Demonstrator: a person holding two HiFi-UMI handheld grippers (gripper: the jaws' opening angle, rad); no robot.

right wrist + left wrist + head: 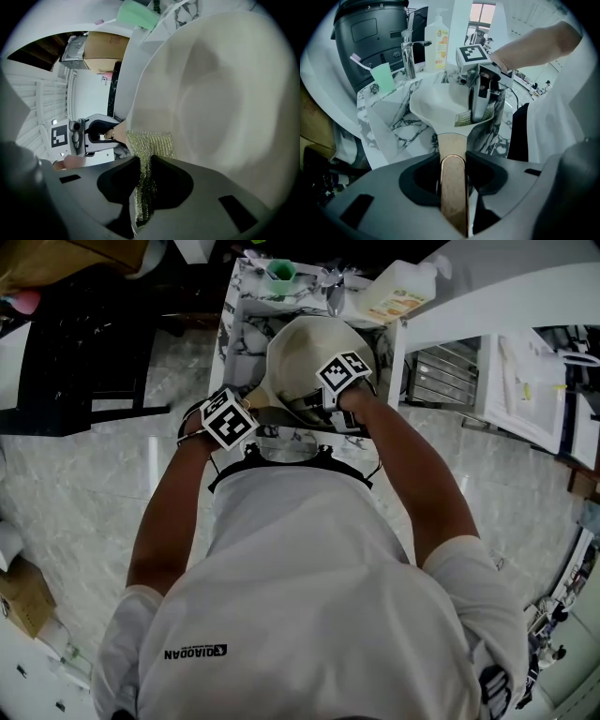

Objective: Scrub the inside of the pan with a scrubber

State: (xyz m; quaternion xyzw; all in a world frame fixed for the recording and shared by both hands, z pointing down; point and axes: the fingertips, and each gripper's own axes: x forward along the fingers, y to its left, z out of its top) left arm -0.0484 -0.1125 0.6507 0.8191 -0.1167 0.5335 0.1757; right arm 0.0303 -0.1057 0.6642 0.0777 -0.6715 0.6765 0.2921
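Clamping the pale wooden handle (453, 187) tight between its jaws, the left gripper (453, 164) is bracing the cream pan (436, 103), probably so the pan is not skating about under the rubbing. The pan is tipping its open side toward the person, which is giving the other tool a straight way in. Just past the handle's root, the right gripper (143, 164) is pinching a glittery green-gold scrubber (150, 145) hard between its closed jaws. A flap of the mesh is sticking out beyond the tips and lying against the inner wall near the rim. Gripping it by one end is leaving the free part to do the wiping, and the jaws themselves are staying off the coating. The scrubbing looks to be under way at the handle side, with the wide floor of the pan lying ahead. Beneath, the marble basin (401, 124) is waiting to catch drips. Farther back, a chrome faucet (408, 56), a green cup (383, 77) and a soap bottle (437, 40) are standing along the counter.
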